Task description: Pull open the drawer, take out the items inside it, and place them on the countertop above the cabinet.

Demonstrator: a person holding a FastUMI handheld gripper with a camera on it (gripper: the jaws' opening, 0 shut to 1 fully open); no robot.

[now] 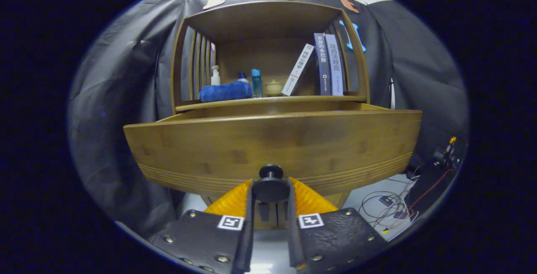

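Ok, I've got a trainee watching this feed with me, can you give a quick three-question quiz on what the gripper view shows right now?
1. True or false: the gripper has its two fingers closed on the drawer knob.
2. Multiple choice: the drawer is
A. fully shut, flush with the cabinet
B. pulled out toward the camera
C. lifted out and set on the floor
3. Short answer: on the countertop, which item lies ahead of the pump bottle?

Key
1. True: both fingers press the knob's sides.
2. B: its front panel stands well forward of the cabinet; its inside is hidden from here.
3. The rolled blue towel.
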